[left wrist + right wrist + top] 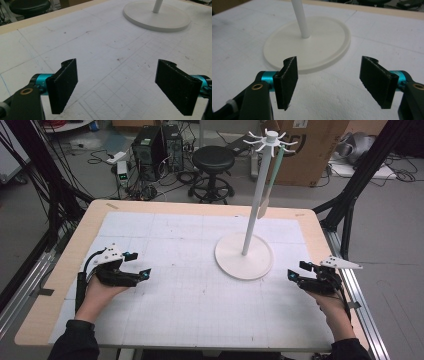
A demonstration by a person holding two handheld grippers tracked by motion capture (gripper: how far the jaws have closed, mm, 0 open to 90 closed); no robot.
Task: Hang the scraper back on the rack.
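White gridded sheet [190, 285] covers the wooden table [90, 220]. White stand [244, 256], a round base with an upright pole and a ring of hooks at the top, sits right of centre toward the far side; a pale green strip [274, 170] hangs from one hook. Left gripper [136, 265] rests low over the sheet at near left, well apart from the stand, jaws wide apart with nothing between them. Right gripper [298, 270] sits at near right, just beside the base's right edge, jaws spread wide and empty, pointing at the base [309, 47].
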